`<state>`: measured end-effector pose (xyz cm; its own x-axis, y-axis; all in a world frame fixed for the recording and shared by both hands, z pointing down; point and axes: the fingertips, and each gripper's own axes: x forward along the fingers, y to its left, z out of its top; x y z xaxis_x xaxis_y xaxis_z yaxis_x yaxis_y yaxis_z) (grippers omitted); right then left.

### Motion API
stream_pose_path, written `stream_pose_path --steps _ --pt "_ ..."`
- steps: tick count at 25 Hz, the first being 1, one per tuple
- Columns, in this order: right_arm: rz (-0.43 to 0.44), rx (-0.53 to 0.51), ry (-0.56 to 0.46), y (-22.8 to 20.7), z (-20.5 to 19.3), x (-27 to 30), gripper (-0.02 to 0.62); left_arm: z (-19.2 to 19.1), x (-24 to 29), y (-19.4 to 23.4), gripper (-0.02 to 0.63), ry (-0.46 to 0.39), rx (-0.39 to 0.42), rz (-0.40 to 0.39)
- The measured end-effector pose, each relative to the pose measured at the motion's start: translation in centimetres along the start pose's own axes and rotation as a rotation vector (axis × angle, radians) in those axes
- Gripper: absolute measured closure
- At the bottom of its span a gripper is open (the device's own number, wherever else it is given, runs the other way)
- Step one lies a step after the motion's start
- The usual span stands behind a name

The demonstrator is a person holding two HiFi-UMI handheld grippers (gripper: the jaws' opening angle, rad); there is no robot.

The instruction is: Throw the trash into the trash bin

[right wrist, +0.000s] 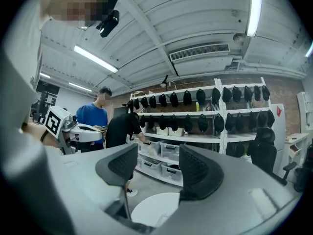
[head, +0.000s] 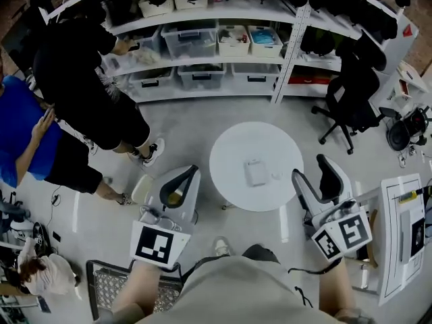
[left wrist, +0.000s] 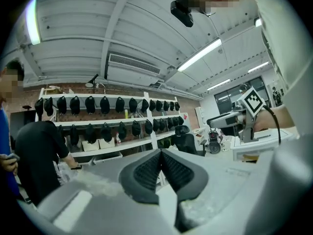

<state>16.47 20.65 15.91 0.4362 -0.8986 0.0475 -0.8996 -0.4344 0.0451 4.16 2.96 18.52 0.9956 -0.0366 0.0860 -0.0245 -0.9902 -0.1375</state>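
**A:** How is the left hand-held gripper [left wrist: 161, 155] set?

**B:** Its jaws are together. The ribbed pads meet at the tips with nothing caught between them. It hangs level just off the near-left side of the round bench [head: 229, 155] and touches nothing.

**A:** And the right hand-held gripper [right wrist: 157, 156]?

**B:** Its jaws stand well apart and the gap is empty, so I can see the bench top through it. It sits beside the bench's near-right edge, clear of the surface.

**A:** Where's the trash?

**B:** A small white packet [head: 255, 172] lies flat near the middle of the bench, with a tiny white scrap [head: 275, 176] just to its right. Neither gripper touches them.

**A:** What else is around?

**B:** A wire mesh basket [head: 108, 285] sits on the floor at the near left of the bench. Shelving [head: 223, 59] runs along beyond the bench, and a black office chair [head: 351, 93] stands off to the far right. At the far left, a person in black [head: 88, 79] and a person in blue [head: 20, 133] stand by the shelves.
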Motion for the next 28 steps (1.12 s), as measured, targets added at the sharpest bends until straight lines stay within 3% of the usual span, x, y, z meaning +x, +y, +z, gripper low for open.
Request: stream_pose_path --steps 6,13,20,24,28 --pt "-0.020 0.010 0.040 -2.6 -1.9 1.8 0.347 -1.6 3.0 0.0 0.604 0.035 -0.017 -0.023" --pt "-0.018 0.039 0.154 -8.3 -8.5 4.3 0.360 -4.4 8.3 -0.8 0.603 0.124 -0.024 -0.010" --pt "0.018 0.058 0.326 -13.1 -17.9 8.9 0.364 -9.9 15.2 -0.7 0.603 0.248 0.072 -0.031" --pt "0.043 0.156 0.431 -14.7 -24.7 10.5 0.365 -14.2 18.3 -1.4 0.603 0.338 0.044 -0.053" --pt "0.072 0.174 0.550 -15.6 -31.4 11.7 0.365 -18.8 20.6 -1.9 0.603 0.435 -0.031 -0.056"
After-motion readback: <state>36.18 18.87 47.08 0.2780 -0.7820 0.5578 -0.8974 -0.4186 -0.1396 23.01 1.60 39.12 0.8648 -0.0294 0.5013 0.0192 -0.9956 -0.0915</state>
